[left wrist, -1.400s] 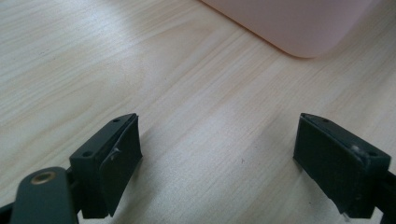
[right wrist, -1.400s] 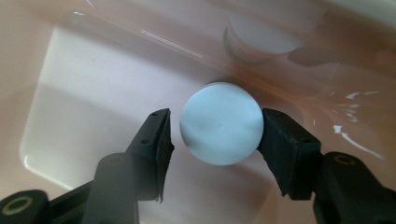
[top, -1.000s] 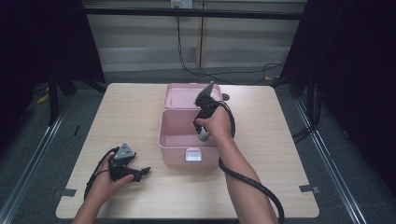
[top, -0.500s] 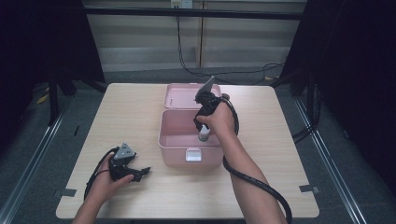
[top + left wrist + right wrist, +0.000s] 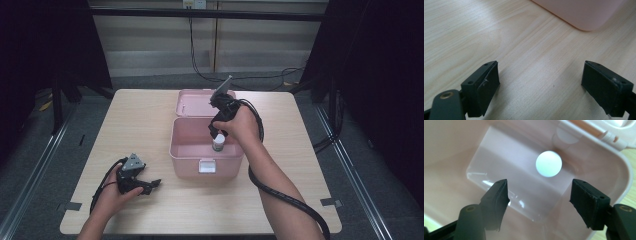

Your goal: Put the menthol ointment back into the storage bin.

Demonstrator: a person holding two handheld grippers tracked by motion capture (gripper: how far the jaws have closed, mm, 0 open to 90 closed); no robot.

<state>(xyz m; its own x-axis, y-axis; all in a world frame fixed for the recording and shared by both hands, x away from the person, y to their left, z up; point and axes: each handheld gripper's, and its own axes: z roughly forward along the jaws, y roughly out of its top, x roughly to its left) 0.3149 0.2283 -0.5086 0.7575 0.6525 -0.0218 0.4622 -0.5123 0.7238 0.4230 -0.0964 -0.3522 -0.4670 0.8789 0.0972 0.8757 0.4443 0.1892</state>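
An open pink box (image 5: 186,152) stands mid-table, its lid (image 5: 197,103) laid back behind it. Inside, near the right wall, a small bottle with a white cap (image 5: 218,143) stands upright. My right gripper (image 5: 215,132) hangs just above it, pointing down, jaws apart. In the right gripper view the round white cap (image 5: 548,163) lies beyond the open right gripper (image 5: 539,195), over the box's pale floor (image 5: 506,177). My left gripper (image 5: 150,186) rests open on the table at the front left. In the left gripper view, that gripper (image 5: 540,82) holds nothing, with a corner of the pink box (image 5: 579,12) ahead of it.
The light wooden table (image 5: 130,125) has bare room to the left and right of the box. A black cable (image 5: 285,197) trails from the right gripper along the forearm. Dark floor and metal rails surround the table.
The right hand and gripper have risen a little and shifted toward the box's back. The bottle stays in place in the box. The left gripper has not moved.
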